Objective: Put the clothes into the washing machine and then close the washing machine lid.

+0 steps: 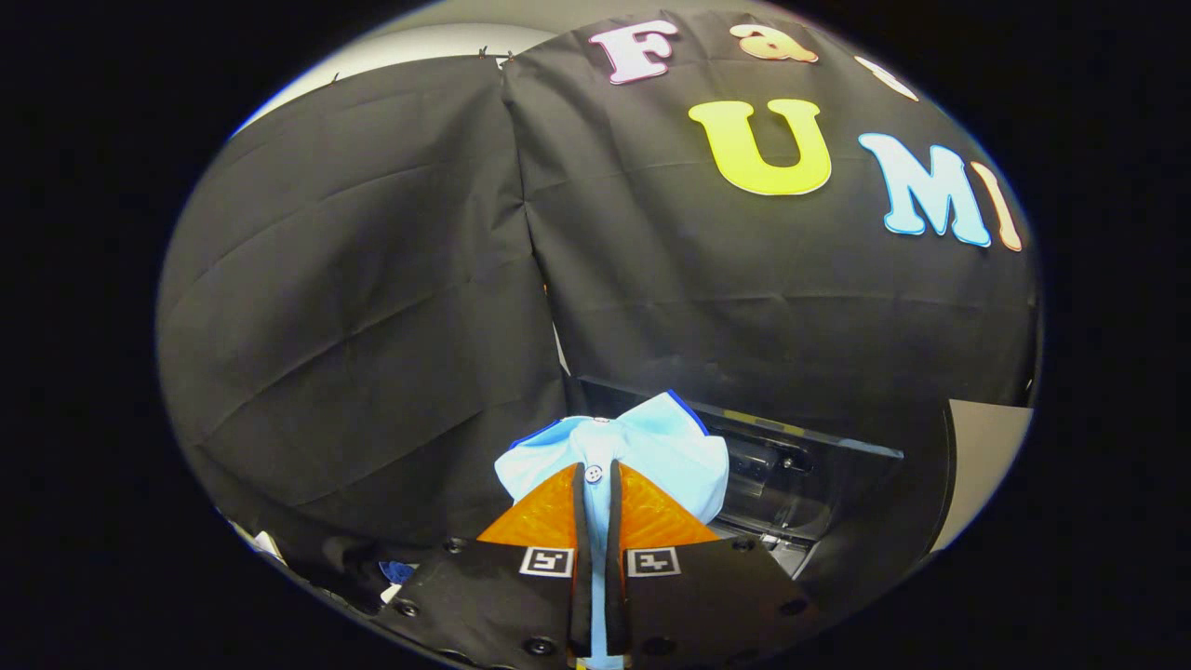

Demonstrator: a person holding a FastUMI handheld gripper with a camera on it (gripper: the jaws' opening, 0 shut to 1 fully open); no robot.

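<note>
Pale blue cloth, a shirt (651,447) with a darker blue collar edge and a small white button, pinched between the orange fingers (544,516) of the gripper (595,479). Jaws drawn narrow, both pads pressing on the fabric, a thin strip of it running back down the slot between them. Bunched folds of the shirt spilling up and out past the fingertips, held up off any surface. Just beyond and to the right, lower down, the washing machine (809,465): dark, glossy, its lid raised, part of the opening hidden behind the shirt. Black booth cloth (372,307) filling the far side. Near left, low by the gripper body, a few small scraps of white and blue, too small to tell apart.
</note>
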